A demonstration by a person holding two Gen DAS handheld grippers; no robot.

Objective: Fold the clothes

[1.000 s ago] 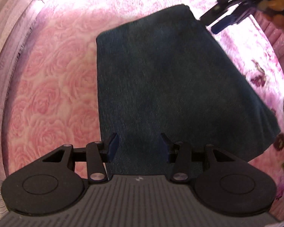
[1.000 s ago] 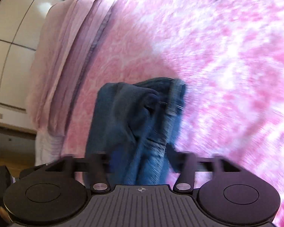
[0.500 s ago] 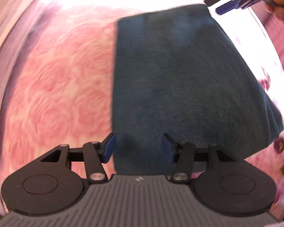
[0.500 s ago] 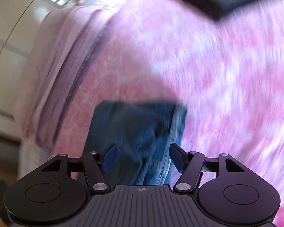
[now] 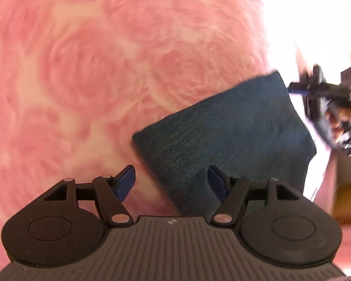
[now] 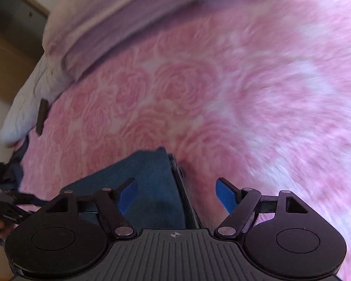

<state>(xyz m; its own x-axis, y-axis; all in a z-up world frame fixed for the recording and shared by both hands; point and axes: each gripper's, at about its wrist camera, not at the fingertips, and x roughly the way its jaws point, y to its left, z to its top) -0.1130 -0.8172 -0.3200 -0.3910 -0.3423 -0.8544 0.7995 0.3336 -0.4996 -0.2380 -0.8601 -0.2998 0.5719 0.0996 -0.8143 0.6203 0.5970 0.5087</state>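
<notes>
Jeans (image 5: 224, 135) folded on pink rose blanket (image 5: 82, 82); both grippers' jaws gape wide, empty; nothing obstructs.

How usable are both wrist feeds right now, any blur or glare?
Left wrist view: top right corner blown out white, rose-patterned blanket smeared, folded jeans fairly readable. Right wrist view: no glare, blanket streaked on the right, sharper around the jeans.
</notes>
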